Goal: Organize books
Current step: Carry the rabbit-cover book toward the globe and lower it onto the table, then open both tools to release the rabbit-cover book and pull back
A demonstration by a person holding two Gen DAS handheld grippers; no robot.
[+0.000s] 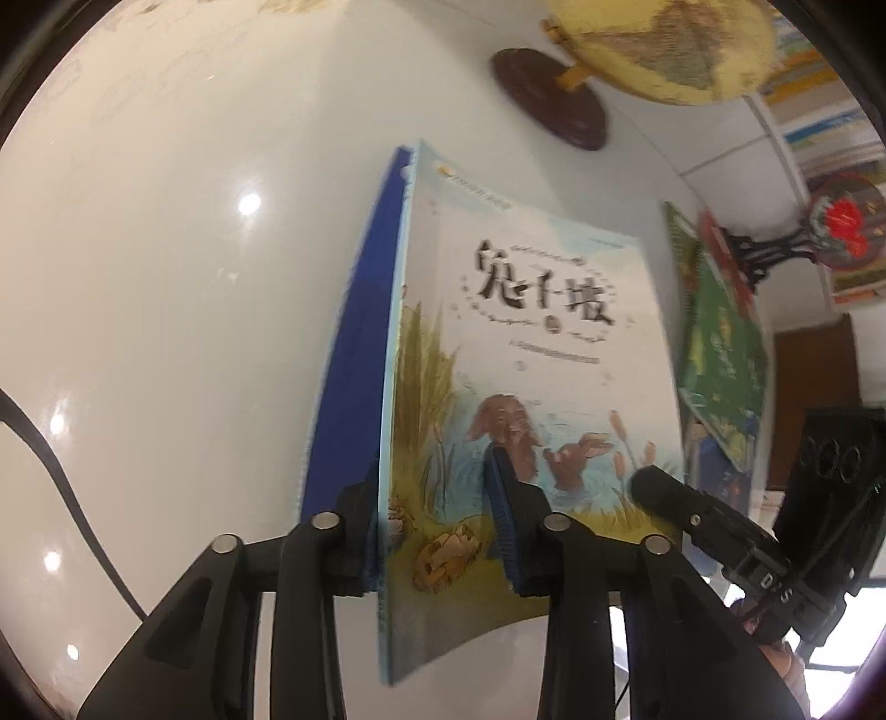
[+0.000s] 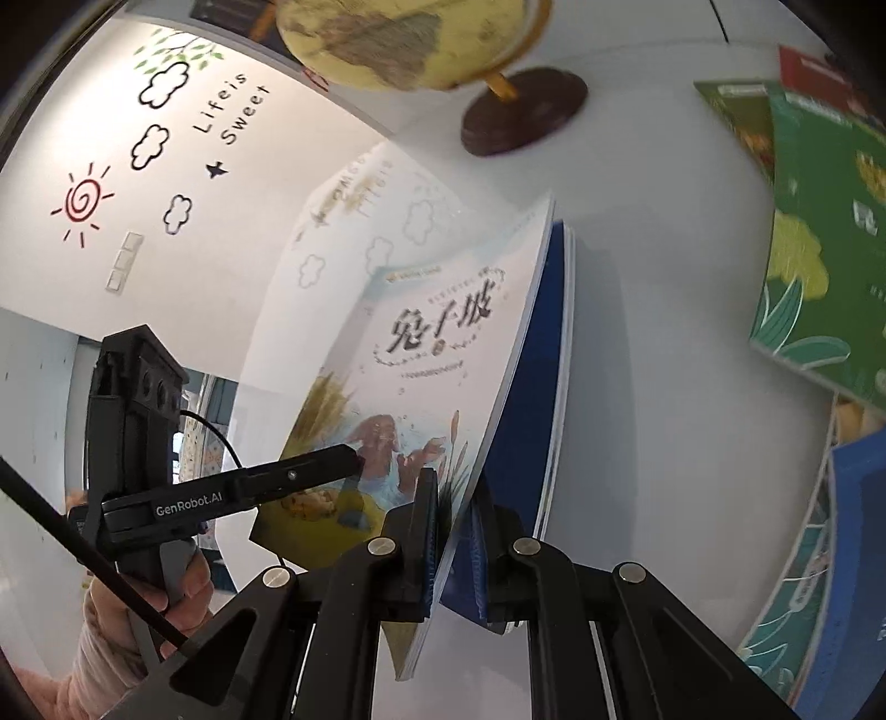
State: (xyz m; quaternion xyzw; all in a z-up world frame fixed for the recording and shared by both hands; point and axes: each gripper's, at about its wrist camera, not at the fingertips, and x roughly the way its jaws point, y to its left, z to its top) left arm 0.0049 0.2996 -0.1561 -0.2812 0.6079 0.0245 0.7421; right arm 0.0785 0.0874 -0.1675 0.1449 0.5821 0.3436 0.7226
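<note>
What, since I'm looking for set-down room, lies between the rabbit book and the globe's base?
Nothing: only bare white table separates the rabbit book from the globe's base. Both wrist views show this, the left wrist view most clearly.

A yellowed globe (image 1: pixel 664 44) on a dark round wooden base (image 1: pixel 548 99) stood near the far edge of the glossy white table (image 1: pixel 166 277). Behind it, the wall (image 2: pixel 66 266) carried a red sun (image 2: pixel 82 200), cloud outlines (image 2: pixel 163 83) and the words "Life is Sweet" (image 2: pixel 232 111). A black cable (image 1: pixel 61 476) crossed the table's near left corner.
</note>
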